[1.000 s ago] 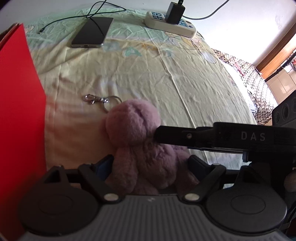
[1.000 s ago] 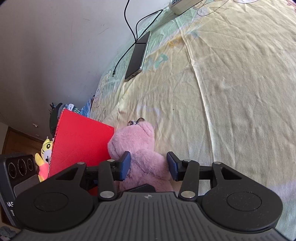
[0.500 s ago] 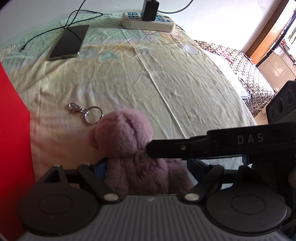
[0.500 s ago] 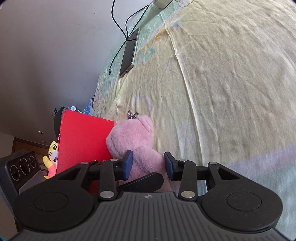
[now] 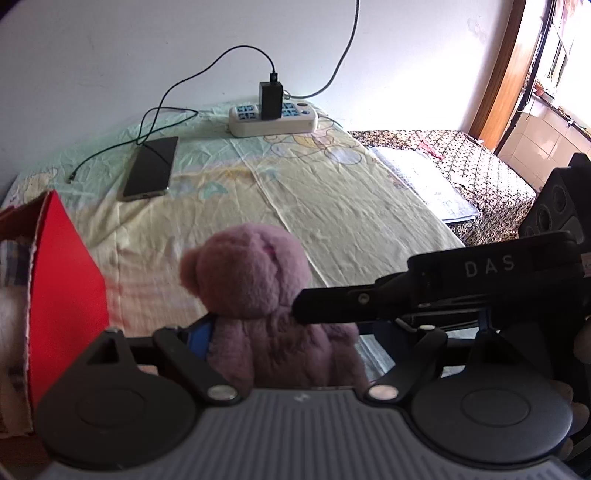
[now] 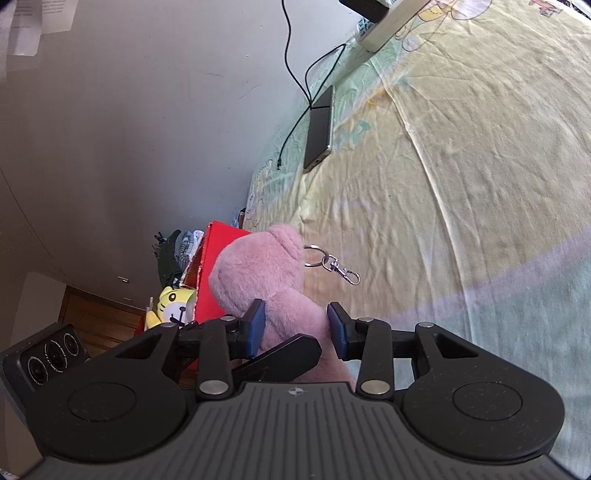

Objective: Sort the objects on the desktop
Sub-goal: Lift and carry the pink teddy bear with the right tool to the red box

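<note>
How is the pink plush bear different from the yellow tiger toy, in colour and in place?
The pink plush bear is plain pink; the yellow tiger toy is yellow with dark marks. The bear is held upright between the jaws of both grippers beside the red box; the tiger sits ungripped past the box, half hidden. Both are soft toys.

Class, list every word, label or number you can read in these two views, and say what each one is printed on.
"DAS": white letters on the black body of the right gripper, seen from the left wrist.
Papers on the wall: print too blurred to read.
Power strip: markings too small to read.
</note>
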The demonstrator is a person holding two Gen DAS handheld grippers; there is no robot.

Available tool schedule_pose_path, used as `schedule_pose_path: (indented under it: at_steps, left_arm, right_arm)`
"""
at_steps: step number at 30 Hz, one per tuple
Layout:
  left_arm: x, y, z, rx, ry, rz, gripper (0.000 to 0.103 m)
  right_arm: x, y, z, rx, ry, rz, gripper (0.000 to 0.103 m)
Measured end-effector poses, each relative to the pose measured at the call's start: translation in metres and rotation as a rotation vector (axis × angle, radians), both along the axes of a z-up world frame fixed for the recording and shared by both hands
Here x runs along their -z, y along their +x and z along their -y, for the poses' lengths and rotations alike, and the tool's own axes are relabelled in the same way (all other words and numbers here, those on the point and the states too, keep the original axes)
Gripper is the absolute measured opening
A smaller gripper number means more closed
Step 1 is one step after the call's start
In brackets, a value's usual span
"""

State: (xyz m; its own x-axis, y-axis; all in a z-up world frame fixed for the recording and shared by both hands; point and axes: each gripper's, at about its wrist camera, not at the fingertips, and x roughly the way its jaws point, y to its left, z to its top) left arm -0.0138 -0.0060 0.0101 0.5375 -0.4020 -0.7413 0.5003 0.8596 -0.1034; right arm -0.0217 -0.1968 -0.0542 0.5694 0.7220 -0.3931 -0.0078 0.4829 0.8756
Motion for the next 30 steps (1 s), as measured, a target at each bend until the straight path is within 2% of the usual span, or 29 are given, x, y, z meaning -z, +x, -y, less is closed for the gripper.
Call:
schedule_pose_path:
  at_steps: [3, 11, 20, 24, 30]
  left_arm:
    - [-0.015, -0.010, -0.010, -0.019, -0.022, 0.054, 0.087]
    - [-0.071, -0.019, -0.048, -0.038, -0.077, 0.233, 0.087]
    - [-0.125, -0.013, -0.129, -0.065, -0.057, 0.406, 0.087]
    - [-0.132, -0.008, -0.166, -0.086, -0.034, 0.449, 0.088]
    - [-0.116, 0.008, -0.213, -0.081, -0.007, 0.425, 0.088]
  right_arm:
    - [-0.014, -0.003, -0.006, -0.002, 0.021, 0.042, 0.041]
    - [-0.074, 0.001, -0.039, 0.013, 0.026, 0.235, 0.042]
    - [-0.121, 0.024, -0.118, -0.009, 0.076, 0.391, 0.043]
    - [-0.123, 0.034, -0.157, -0.018, 0.101, 0.408, 0.043]
    - [-0.100, 0.041, -0.205, 0.007, 0.093, 0.397, 0.043]
